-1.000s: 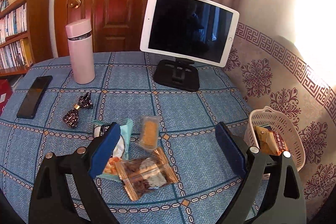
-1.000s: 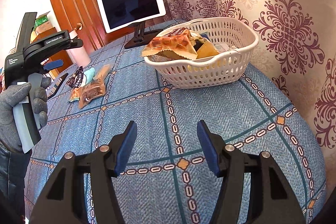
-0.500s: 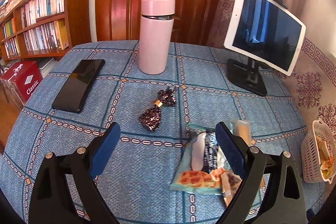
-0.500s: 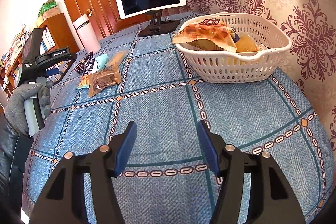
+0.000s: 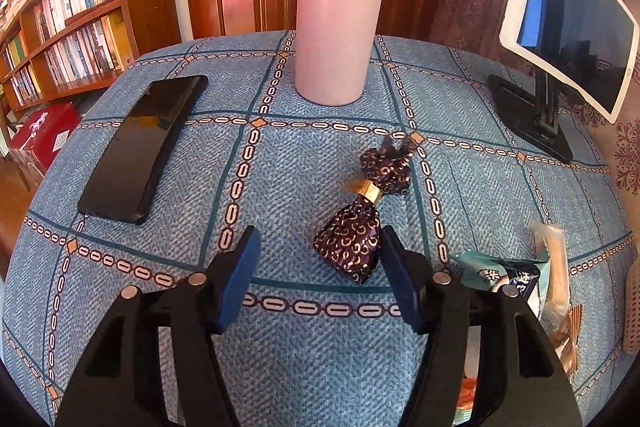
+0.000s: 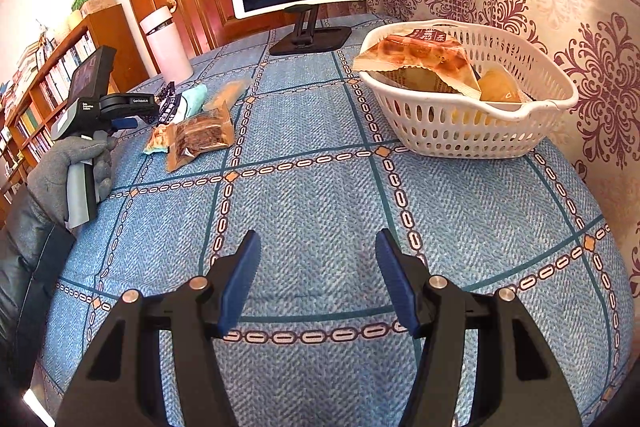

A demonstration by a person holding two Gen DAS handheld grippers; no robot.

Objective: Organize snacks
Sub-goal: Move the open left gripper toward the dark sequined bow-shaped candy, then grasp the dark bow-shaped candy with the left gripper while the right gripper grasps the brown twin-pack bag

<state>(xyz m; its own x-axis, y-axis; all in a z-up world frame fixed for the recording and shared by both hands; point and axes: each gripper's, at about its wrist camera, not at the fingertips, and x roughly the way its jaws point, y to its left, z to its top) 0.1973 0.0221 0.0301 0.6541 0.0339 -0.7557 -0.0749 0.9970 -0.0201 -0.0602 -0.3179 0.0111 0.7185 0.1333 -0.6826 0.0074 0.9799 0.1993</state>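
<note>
A dark purple candy pouch [image 5: 356, 227] with a gold tie lies on the blue tablecloth. My left gripper [image 5: 320, 279] is open, its right finger just beside the pouch's lower end, nothing held. A teal snack packet [image 5: 504, 275] and a tan bar [image 5: 556, 267] lie to its right. In the right wrist view the loose snacks [image 6: 196, 135] lie mid-left and a white basket [image 6: 472, 131] holds a waffle packet [image 6: 420, 55]. My right gripper [image 6: 318, 283] is open and empty over bare cloth.
A pink flask [image 5: 340, 7] stands behind the pouch, a black phone [image 5: 140, 147] lies to its left, and a tablet on a stand [image 5: 560, 39] is at the right. A bookshelf [image 5: 60, 19] and a door stand beyond the table. A patterned wall is behind the basket.
My left gripper has swung left from the snack pile and moved in close to the purple pouch. My right gripper has shifted slightly, still open.
</note>
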